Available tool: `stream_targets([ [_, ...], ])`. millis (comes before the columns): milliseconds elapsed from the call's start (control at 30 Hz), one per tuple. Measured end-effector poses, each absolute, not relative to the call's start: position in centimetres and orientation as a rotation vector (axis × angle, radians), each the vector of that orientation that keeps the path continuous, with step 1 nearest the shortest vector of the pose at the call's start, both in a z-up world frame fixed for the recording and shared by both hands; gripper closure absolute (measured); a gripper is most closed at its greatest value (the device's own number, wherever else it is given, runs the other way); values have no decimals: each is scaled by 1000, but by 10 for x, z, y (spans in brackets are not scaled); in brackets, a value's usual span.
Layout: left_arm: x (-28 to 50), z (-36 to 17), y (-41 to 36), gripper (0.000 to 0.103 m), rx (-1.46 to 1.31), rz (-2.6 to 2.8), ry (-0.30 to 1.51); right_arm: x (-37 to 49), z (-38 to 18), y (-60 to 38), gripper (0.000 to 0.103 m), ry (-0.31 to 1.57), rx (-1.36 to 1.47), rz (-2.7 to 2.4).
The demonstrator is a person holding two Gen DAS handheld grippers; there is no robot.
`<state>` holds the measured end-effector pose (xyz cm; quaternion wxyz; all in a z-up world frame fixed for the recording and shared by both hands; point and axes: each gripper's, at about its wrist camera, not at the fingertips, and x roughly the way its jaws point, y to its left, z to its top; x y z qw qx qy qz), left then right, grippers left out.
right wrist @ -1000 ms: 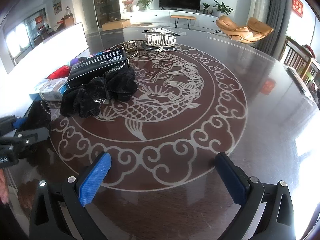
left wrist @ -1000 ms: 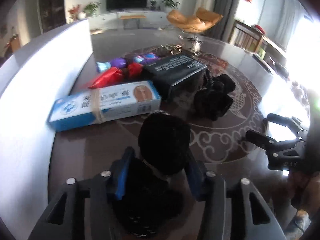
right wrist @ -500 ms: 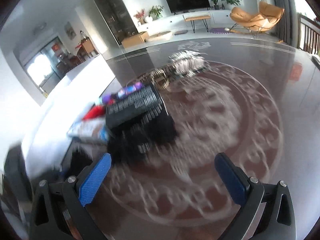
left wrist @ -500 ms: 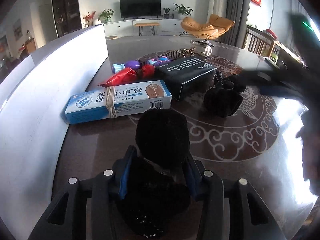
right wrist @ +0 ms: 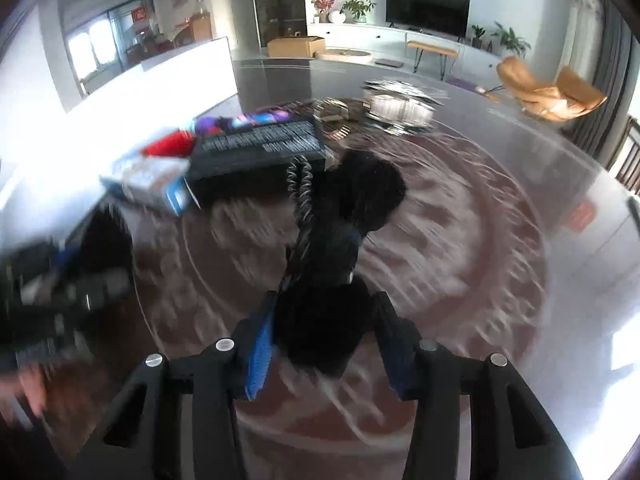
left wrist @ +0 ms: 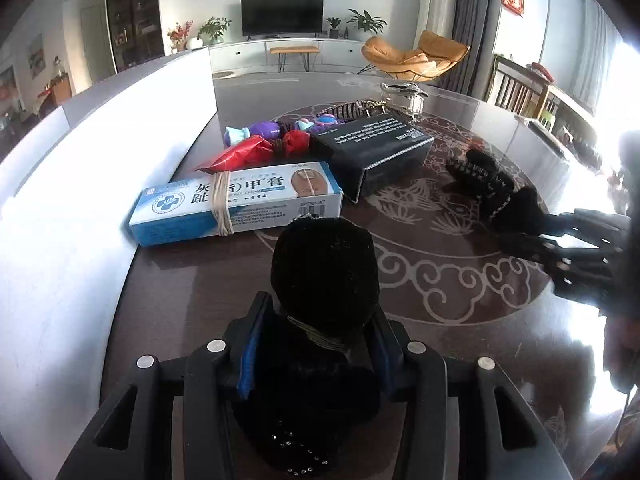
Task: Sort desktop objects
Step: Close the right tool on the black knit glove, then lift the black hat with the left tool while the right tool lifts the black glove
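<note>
Black fuzzy velvet scrunchie [right wrist: 320, 312], soft and light, squashes as my right tongs [right wrist: 324, 344] are closing around its middle; left tongs [left wrist: 316, 344] clamp another.

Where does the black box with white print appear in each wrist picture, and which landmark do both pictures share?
Left wrist view: the black box lies above the middle, right of the blue-and-white carton, with the red packet to its left.
Right wrist view: the black box lies left of centre, behind the black fluffy thing between the right gripper's closing jaws.
Shared landmark: the television on the far wall.
</note>
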<state>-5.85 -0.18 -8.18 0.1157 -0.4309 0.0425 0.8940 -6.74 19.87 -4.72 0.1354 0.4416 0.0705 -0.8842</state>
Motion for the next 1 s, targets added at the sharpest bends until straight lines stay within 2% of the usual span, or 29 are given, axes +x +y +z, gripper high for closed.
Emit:
stream_targets([
  [100, -62, -82, 7, 57, -1263, 2605, 104, -54, -46, 212, 52, 175, 1258, -2578],
  [167, -65, -82, 12, 51, -1272, 2616, 75, -53, -47, 215, 35, 164, 1256, -2591],
  [200, -66, -82, 17, 44, -1282, 2628, 77, -55, -48, 214, 25, 167, 1269, -2595],
  [233, -67, -83, 21, 35, -1288, 2628, 92, -58, -47, 213, 21, 168, 1274, -2598],
  [267, -67, -84, 28, 30, -1299, 2617, 134, -60, -47, 216, 21, 159, 1275, -2598],
  [333, -71, -86, 37, 13, -1315, 2627, 213, -70, -47, 216, 19, 146, 1285, -2582],
  [400, -79, -89, 26, 4, -1369, 2625, 125, -85, -48, 213, 18, 175, 1296, -2584],
  [467, -80, -90, 26, 0, -1383, 2633, 136, -99, -49, 210, 18, 188, 1303, -2572],
  [567, -80, -91, 27, 0, -1389, 2635, 138, -117, -50, 209, 18, 162, 1293, -2576],
  [600, -80, -91, 27, 0, -1388, 2635, 138, -121, -49, 210, 19, 140, 1282, -2584],
  [667, -80, -91, 27, 0, -1389, 2635, 138, -122, -48, 210, 39, 145, 1266, -2605],
  [700, -80, -92, 27, 0, -1388, 2635, 138, -120, -46, 211, 54, 140, 1251, -2606],
  [733, -80, -91, 27, 0, -1388, 2635, 138, -117, -46, 211, 61, 139, 1248, -2607],
  [1000, -80, -92, 27, 0, -1388, 2634, 139, -61, -47, 207, 60, 193, 1251, -2617],
])
